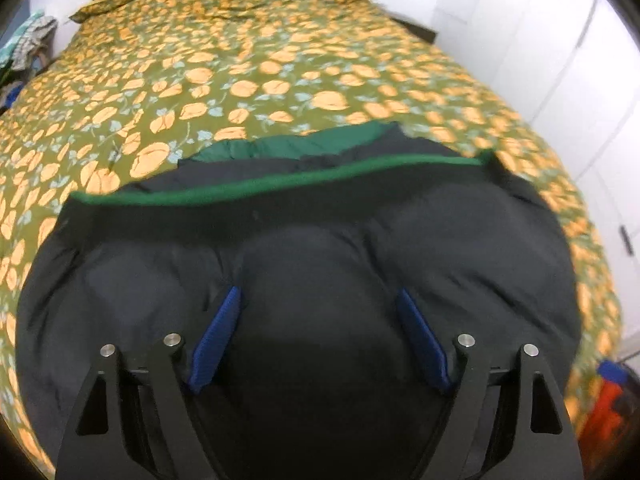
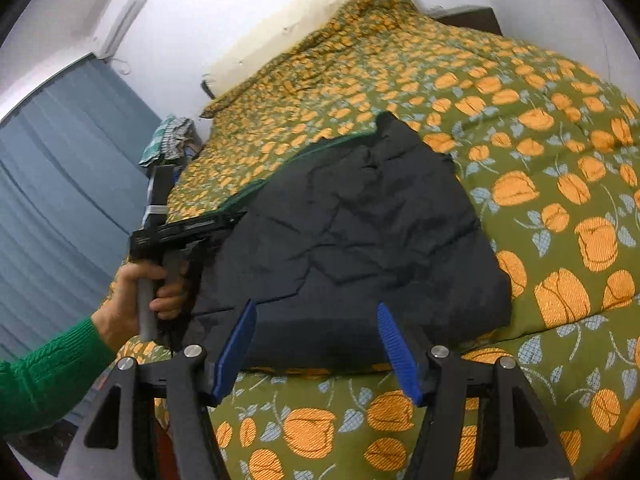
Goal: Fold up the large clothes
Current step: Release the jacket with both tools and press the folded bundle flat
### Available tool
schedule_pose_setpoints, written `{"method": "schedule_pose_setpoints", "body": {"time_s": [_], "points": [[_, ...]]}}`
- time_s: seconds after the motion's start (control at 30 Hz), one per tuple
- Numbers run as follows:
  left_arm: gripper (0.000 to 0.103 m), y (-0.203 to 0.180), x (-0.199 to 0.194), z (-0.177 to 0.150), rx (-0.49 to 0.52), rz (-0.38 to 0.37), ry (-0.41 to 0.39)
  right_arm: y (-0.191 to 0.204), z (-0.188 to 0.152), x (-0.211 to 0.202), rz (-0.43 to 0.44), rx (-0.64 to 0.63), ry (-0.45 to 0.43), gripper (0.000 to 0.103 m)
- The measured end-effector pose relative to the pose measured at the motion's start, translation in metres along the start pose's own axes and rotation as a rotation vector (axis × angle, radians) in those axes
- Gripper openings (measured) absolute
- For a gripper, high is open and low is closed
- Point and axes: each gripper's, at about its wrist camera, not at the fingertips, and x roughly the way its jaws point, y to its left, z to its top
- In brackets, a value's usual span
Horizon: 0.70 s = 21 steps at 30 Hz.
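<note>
The left fingers [image 1: 232,336] and right fingers [image 2: 240,344] are spread apart, holding nothing. The puffy black jacket [image 2: 360,232] lies on the bed [image 2: 560,160]. It looks soft, light and squishy. Grab it by an edge or corner. The room has white walls.

jacket underside: the dark jacket [image 2: 360,232] lies flat on the bedspread [image 2: 560,184], so its lower layers are hidden
jacket near edge: in the left wrist view it is covered by the left gripper [image 1: 318,334] and cut off at the bottom
left gripper tips: in the right wrist view, hidden against dark fabric
sleeve [image 2: 44,376]: cut off at the left edge
far-left clothes heap [image 1: 28,44]: too blurred to identify
near-right red and blue object [image 1: 612,404]: blurred, cut off
</note>
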Motion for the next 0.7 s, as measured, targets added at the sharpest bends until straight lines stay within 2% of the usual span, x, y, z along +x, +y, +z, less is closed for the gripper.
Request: {"method": "schedule_pose_setpoints", "body": {"time_s": [0.13, 0.37, 0.43, 0.47, 0.57, 0.63, 0.7], "points": [[0.084, -0.003, 0.010, -0.026, 0.039, 0.024, 0.030, 0.012, -0.003, -0.002, 0.024, -0.050, -0.018, 0.064], [0.086, -0.007, 0.031, -0.031, 0.069, 0.064, 0.019, 0.022, -0.010, -0.002, 0.042, -0.072, -0.011, 0.064], [0.085, -0.008, 0.027, -0.032, 0.070, 0.068, 0.020, 0.020, -0.012, -0.002, 0.038, -0.069, -0.013, 0.064], [0.081, -0.010, 0.018, -0.032, 0.068, 0.070, 0.028, 0.019, -0.013, -0.001, 0.035, -0.066, -0.013, 0.064], [0.079, -0.021, -0.010, -0.040, 0.092, 0.040, 0.028, 0.015, -0.013, -0.006, 0.031, -0.060, -0.026, 0.064], [0.081, -0.032, -0.030, -0.059, 0.134, 0.023, 0.011, 0.016, -0.013, -0.012, 0.031, -0.076, -0.049, 0.064], [0.081, -0.037, -0.030, -0.076, 0.141, 0.017, 0.032, 0.016, -0.013, -0.015, 0.036, -0.088, -0.067, 0.064]]}}
